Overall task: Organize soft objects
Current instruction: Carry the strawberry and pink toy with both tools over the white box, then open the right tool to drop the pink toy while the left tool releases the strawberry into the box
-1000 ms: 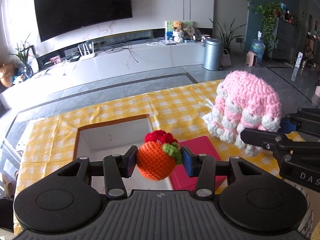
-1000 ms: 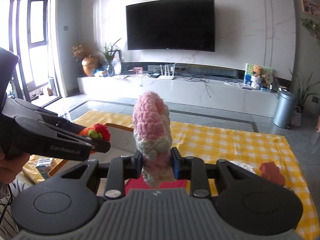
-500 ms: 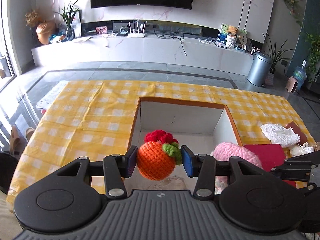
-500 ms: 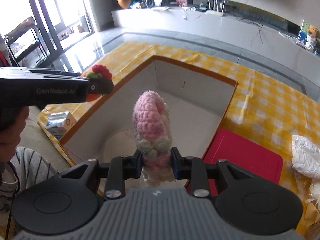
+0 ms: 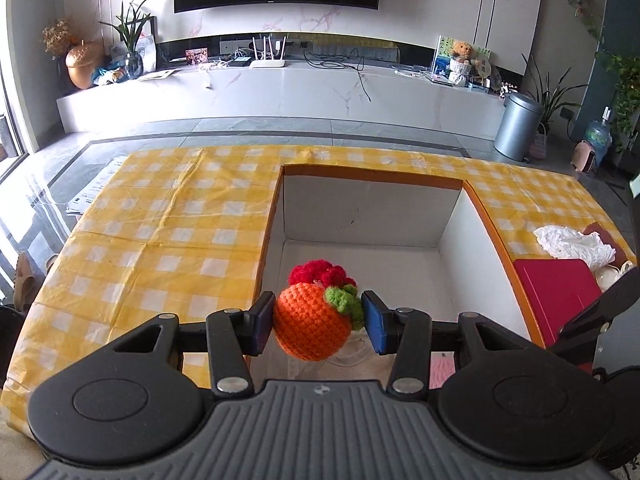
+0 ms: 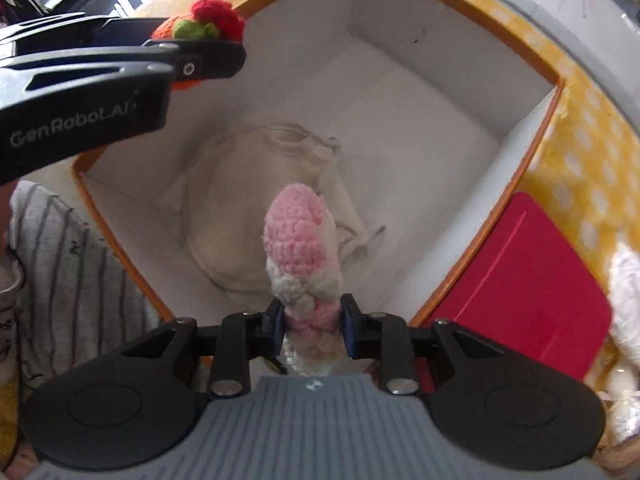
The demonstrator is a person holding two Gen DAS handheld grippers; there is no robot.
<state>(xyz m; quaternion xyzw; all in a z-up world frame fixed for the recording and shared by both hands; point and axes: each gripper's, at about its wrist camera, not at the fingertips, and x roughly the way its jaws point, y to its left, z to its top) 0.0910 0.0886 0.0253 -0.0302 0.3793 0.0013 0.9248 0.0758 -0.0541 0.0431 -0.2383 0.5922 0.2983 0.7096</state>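
Note:
My left gripper [image 5: 318, 322] is shut on an orange crochet ball with a red and green top [image 5: 310, 326], held above the near left part of the open white box [image 5: 372, 210]. It also shows in the right wrist view [image 6: 200, 26]. My right gripper [image 6: 313, 326] is shut on a pink and white crochet toy [image 6: 300, 248] and points down into the box [image 6: 520, 176]. A cream cloth item [image 6: 256, 208] lies on the box floor below the toy.
The box has an orange rim and sits on a yellow checked tablecloth [image 5: 160, 232]. A red flat pad [image 6: 524, 292] lies right of the box, with white soft items [image 5: 576, 244] beyond it. A striped sleeve [image 6: 68, 264] is at the left.
Both grippers have moved over the box and tilted downward. The pink toy now hangs lower inside the box, over the cream cloth. Both grips are unchanged.

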